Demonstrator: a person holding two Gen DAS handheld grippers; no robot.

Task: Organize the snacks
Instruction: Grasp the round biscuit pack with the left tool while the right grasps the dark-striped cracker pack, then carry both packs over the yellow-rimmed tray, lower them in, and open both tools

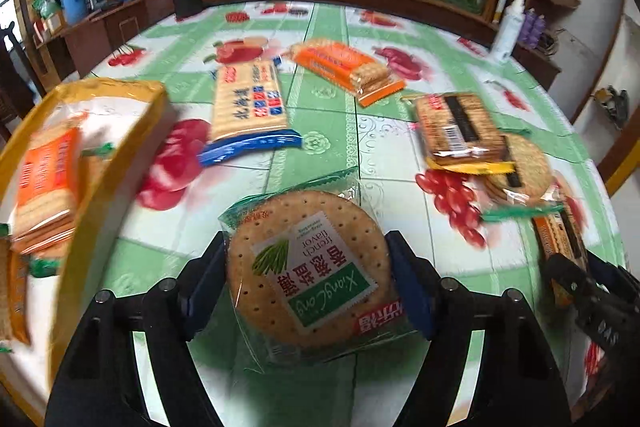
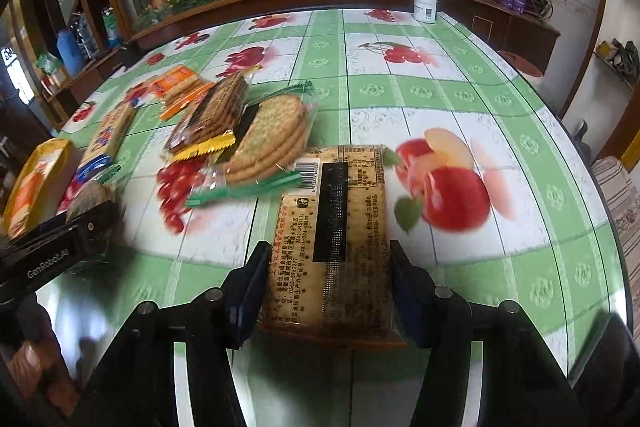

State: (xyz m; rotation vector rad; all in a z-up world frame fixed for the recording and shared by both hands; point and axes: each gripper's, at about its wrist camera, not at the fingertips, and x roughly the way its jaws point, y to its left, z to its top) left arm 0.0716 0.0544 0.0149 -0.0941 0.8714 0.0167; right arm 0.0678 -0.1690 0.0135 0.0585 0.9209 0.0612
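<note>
Green-labelled round cracker pack [image 1: 308, 271] sits clamped in the left gripper [image 1: 308, 283] near the table's [image 2: 460, 99] front edge; the right gripper [image 2: 326, 291] grips a rectangular cracker pack [image 2: 332, 239].

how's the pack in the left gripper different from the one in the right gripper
The round cracker pack in the left gripper holds round biscuits; the rectangular cracker pack in the right gripper holds rectangular ones. The round cracker pack shows its front, a green and white label; the rectangular cracker pack shows its back, with a barcode and fine print. Both are clear-wrapped and each is clamped between blue pads above the tablecloth.
</note>
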